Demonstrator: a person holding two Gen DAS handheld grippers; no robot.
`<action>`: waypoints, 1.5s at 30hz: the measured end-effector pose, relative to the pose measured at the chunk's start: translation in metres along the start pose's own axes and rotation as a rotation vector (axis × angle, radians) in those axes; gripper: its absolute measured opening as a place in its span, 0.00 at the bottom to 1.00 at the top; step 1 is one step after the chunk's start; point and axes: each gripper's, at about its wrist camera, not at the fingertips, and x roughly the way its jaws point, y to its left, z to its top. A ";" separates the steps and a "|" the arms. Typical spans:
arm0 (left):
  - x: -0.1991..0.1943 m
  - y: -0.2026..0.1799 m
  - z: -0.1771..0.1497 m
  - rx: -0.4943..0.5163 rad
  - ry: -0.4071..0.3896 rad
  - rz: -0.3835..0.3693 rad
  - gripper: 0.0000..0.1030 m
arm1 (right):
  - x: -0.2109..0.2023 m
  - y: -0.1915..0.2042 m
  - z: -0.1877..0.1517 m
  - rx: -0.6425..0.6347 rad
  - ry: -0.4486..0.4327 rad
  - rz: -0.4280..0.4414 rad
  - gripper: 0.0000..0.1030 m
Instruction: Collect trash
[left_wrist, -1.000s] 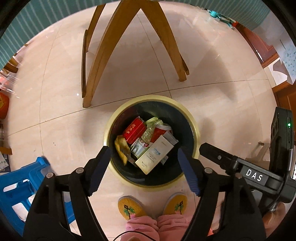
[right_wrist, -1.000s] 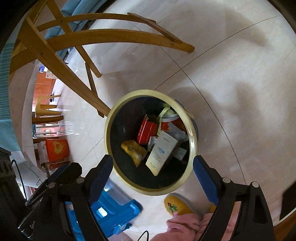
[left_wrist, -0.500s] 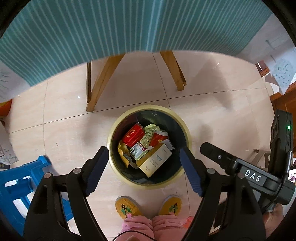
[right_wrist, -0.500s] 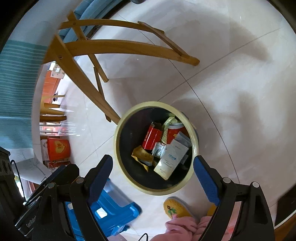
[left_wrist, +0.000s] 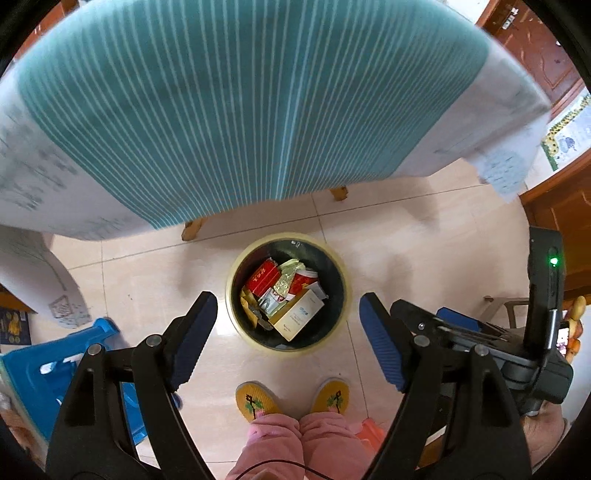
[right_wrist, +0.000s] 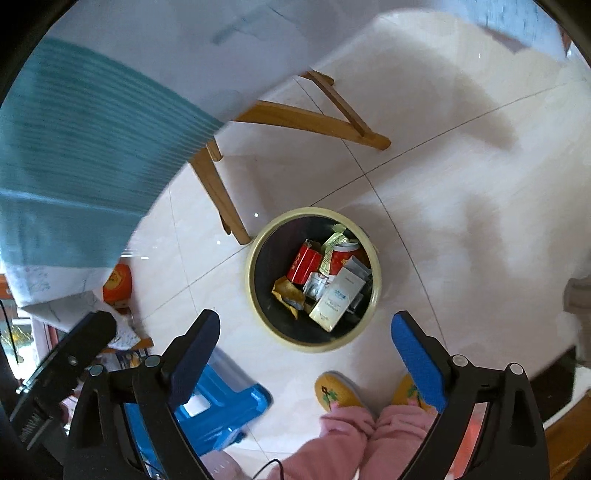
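Observation:
A round bin with a cream rim (left_wrist: 341, 275) (right_wrist: 255, 295) stands on the tiled floor below both grippers. It holds trash: a red carton (left_wrist: 262, 277) (right_wrist: 304, 262), a white box (left_wrist: 299, 315) (right_wrist: 336, 302), a red cup (left_wrist: 304, 280), a yellow wrapper (right_wrist: 286, 291). My left gripper (left_wrist: 288, 332) is open and empty, high above the bin. My right gripper (right_wrist: 306, 350) is open and empty, also high above it. The right gripper's body shows at the right of the left wrist view (left_wrist: 480, 332).
A table with a teal striped cloth (left_wrist: 240, 103) (right_wrist: 74, 166) fills the far side, on wooden legs (right_wrist: 218, 192). A blue plastic stool (left_wrist: 33, 373) (right_wrist: 221, 402) stands left of the bin. The person's yellow slippers (left_wrist: 291, 398) and pink trousers are just behind the bin.
Both grippers have risen well above the bin, which now looks smaller. The tabletop cloth has come into view. Both stay open and empty.

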 end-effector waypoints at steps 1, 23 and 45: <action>-0.012 0.000 0.002 0.004 -0.005 0.001 0.74 | -0.012 0.006 -0.001 -0.010 -0.001 -0.007 0.92; -0.256 -0.015 0.040 -0.038 -0.194 0.105 0.74 | -0.269 0.142 -0.005 -0.342 -0.155 0.008 0.94; -0.348 -0.034 0.049 -0.126 -0.412 0.202 0.75 | -0.378 0.196 -0.010 -0.488 -0.398 -0.031 0.94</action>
